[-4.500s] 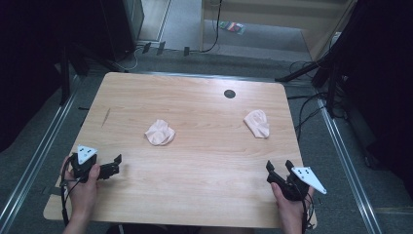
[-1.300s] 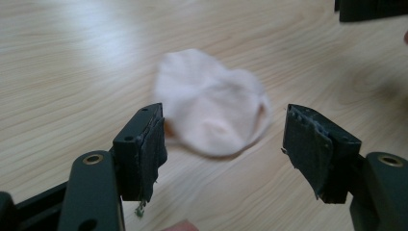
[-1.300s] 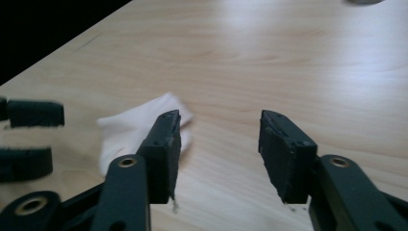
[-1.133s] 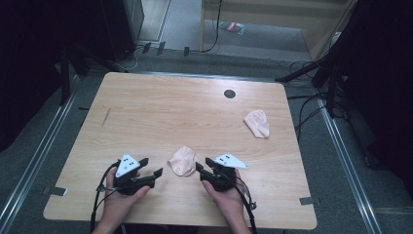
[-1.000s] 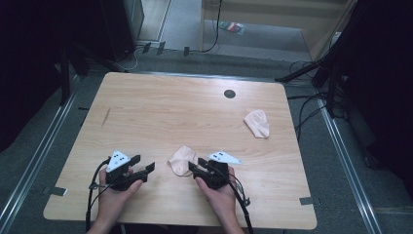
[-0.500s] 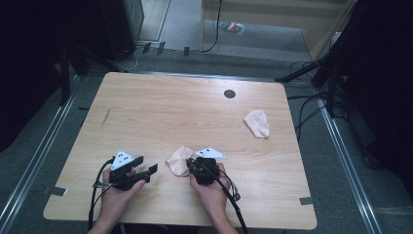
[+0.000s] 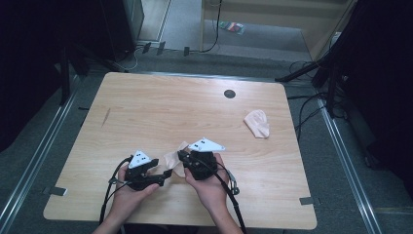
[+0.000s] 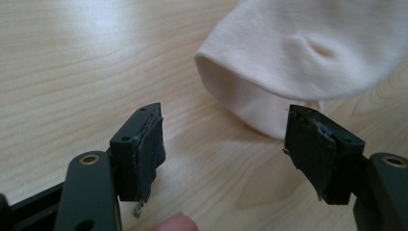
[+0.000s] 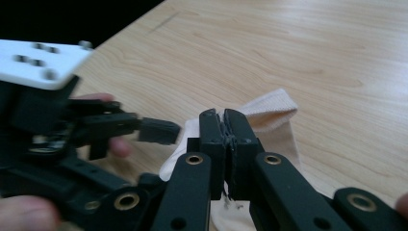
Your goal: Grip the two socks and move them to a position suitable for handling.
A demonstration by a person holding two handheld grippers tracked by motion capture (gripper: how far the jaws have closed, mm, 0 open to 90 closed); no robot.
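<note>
Wooden table (image 7: 146, 112): our right gripper (image 9: 224, 126) pinches the near sock (image 8: 308, 57); left gripper (image 8: 223, 144), jaws apart, must next clamp its cuff.

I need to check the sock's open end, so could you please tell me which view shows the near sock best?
The left gripper view: the near sock lies close ahead of open jaws, its open end clear. In the right gripper view the right gripper hides part of it. In the high view it is small between both grippers.

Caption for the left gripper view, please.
Open left gripper facing the opening of a cream sock on the wooden table.
</note>
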